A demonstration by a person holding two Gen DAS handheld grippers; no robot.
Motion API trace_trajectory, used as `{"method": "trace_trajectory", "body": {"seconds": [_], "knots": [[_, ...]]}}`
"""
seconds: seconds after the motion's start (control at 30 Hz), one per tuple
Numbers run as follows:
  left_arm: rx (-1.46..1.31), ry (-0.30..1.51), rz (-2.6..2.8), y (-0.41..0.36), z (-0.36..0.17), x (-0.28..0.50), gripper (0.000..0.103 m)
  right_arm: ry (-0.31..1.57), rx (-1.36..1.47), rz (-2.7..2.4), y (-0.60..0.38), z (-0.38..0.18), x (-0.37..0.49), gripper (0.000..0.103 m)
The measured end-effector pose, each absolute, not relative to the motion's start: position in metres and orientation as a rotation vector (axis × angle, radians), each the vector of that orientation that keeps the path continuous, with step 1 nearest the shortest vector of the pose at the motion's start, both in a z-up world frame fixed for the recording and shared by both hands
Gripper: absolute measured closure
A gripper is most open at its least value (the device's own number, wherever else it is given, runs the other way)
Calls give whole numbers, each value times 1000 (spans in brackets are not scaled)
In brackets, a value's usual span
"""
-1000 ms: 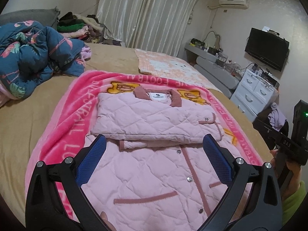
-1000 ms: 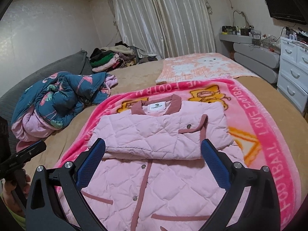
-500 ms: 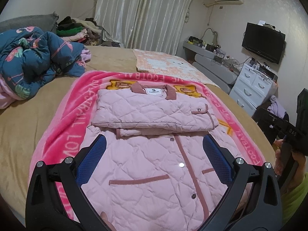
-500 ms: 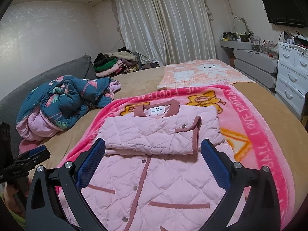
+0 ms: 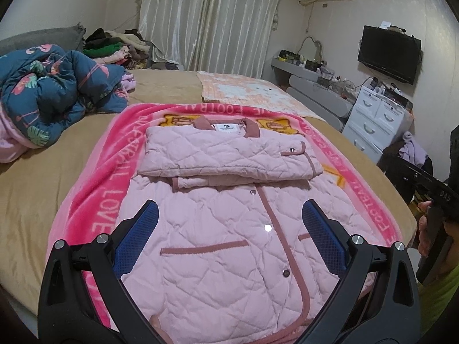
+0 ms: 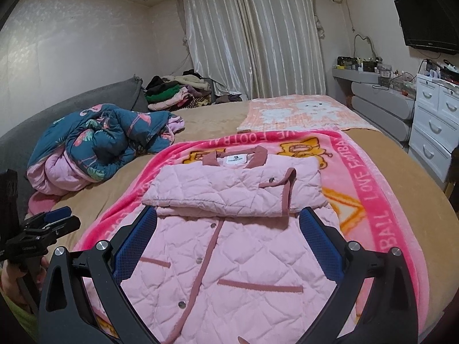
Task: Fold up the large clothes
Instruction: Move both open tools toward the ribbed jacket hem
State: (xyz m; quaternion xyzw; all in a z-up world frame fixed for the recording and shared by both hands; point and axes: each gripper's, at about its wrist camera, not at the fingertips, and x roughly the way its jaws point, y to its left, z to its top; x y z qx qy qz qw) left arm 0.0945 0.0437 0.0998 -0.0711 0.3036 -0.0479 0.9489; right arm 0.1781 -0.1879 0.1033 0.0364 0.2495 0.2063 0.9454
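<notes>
At the far left of the bed lies a crumpled blue flamingo-print quilt, with a heap of folded clothes behind it against the curtain. Toward the middle, a bright pink blanket is spread flat on the bed, and the pink quilted jacket lies on it, front up, snaps closed. Its sleeves and upper part are folded across into a flat band below the collar, while the lower body stretches open toward the cameras. The left tongs hang above the jacket's lower half with their blue pads spread wide, holding nothing. The right tongs hover likewise over the jacket, spread wide and empty. Beyond the blanket sits a peach cartoon towel. At the right stand white drawers and a wall television
</notes>
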Motion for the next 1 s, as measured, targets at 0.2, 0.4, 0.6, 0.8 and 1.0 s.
{"method": "trace_trajectory", "body": {"seconds": [0.2,0.4,0.6,0.8,1.0], "knots": [[-133,628,-92,37,89,86,9,518,55,414,-192,94,167,4],[-122,654,-90,30,76,81,9,533,60,407,-198,84,162,4],[-105,676,-83,26,67,78,9,554,68,405,-205,73,160,4],[-98,705,-71,25,54,76,9,582,62,401,-211,61,157,4],[-94,734,-61,25,41,74,9,597,69,395,-217,52,155,4]]}}
